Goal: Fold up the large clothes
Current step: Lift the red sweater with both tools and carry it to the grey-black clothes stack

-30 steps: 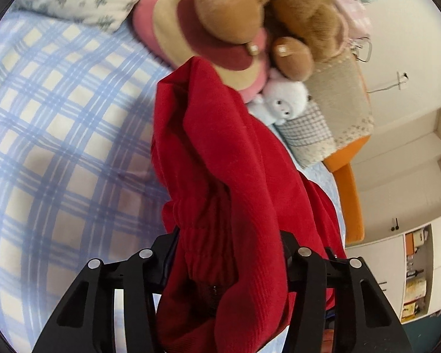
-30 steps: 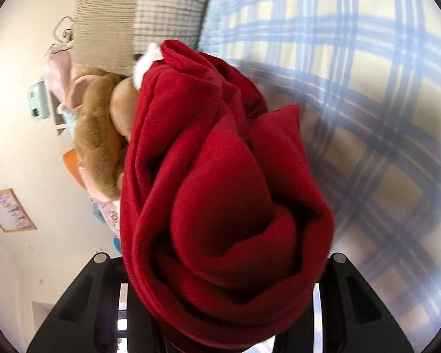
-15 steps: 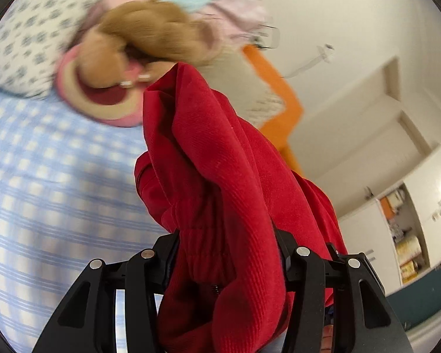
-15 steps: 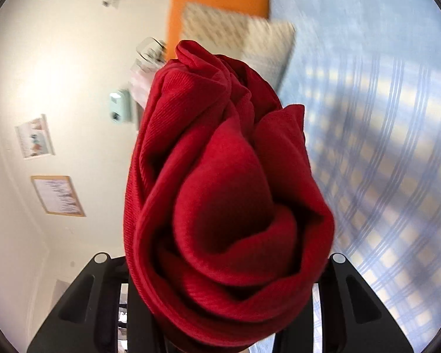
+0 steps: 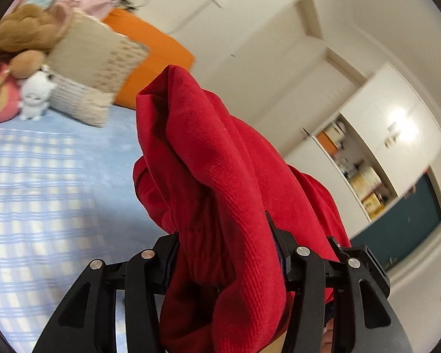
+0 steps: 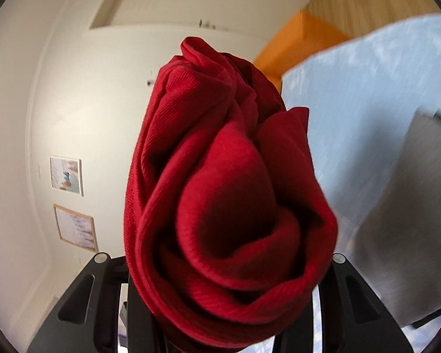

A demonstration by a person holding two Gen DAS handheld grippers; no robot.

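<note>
- the left gripper (image 5: 223,261) is clamped on a bunched wad of the red garment (image 5: 220,176), which is held up in the air above the blue checked bed (image 5: 44,194).
- plush toys (image 5: 29,41) and a patterned cushion (image 5: 97,67) sit at the far end of the bed.
- the right gripper (image 6: 229,288) pinches another thick bundle of the red garment (image 6: 220,176), also clear of the bed.
- judged step: lifting the cloth to shake it open; next it probably needs the two grips drawn apart and lowered flat onto the bed.
</note>
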